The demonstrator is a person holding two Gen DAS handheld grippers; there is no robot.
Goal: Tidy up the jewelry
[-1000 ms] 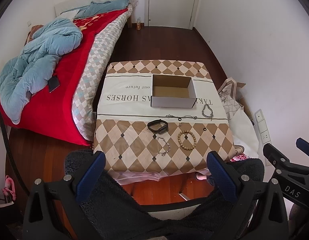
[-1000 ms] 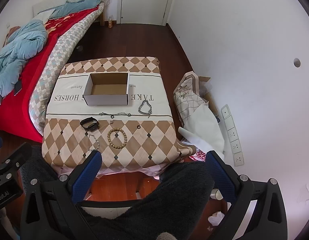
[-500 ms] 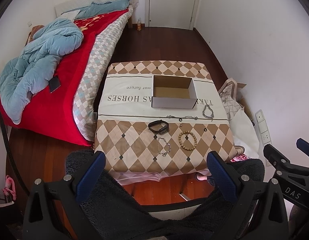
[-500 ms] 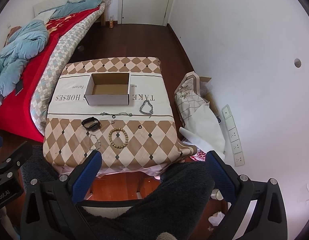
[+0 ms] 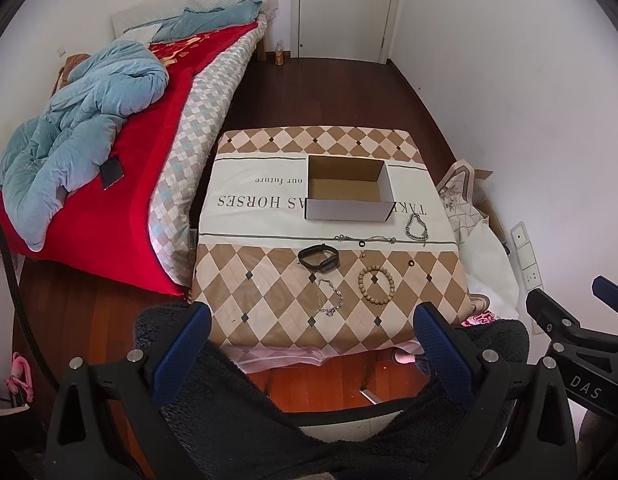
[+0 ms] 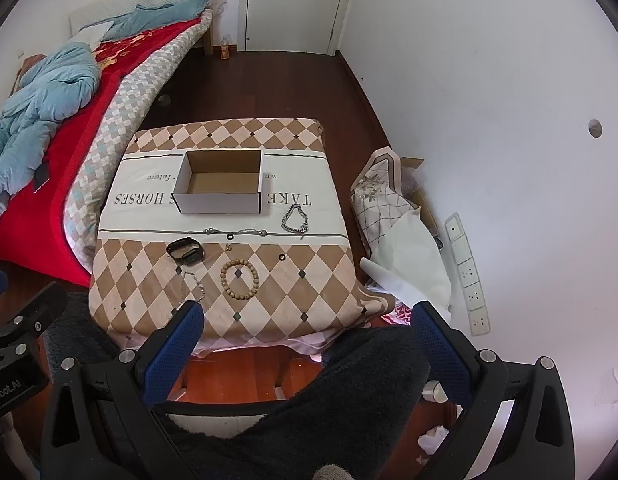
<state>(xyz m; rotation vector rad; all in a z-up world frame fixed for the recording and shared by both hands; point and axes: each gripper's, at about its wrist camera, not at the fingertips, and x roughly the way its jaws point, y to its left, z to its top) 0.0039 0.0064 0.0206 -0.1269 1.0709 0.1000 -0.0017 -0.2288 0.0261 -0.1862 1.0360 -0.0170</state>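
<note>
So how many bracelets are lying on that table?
3, not counting the black band: a wooden bead bracelet near the front, a thin silver bracelet to its left, a chunky silver chain bracelet by the box's right corner.

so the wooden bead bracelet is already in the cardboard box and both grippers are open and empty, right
Not quite. The wooden bead bracelet still lies on the patterned cloth, nearer the camera than the cardboard box, which holds nothing, as the left wrist view shows. The rest stands: the left gripper and right gripper are open and empty.
</note>
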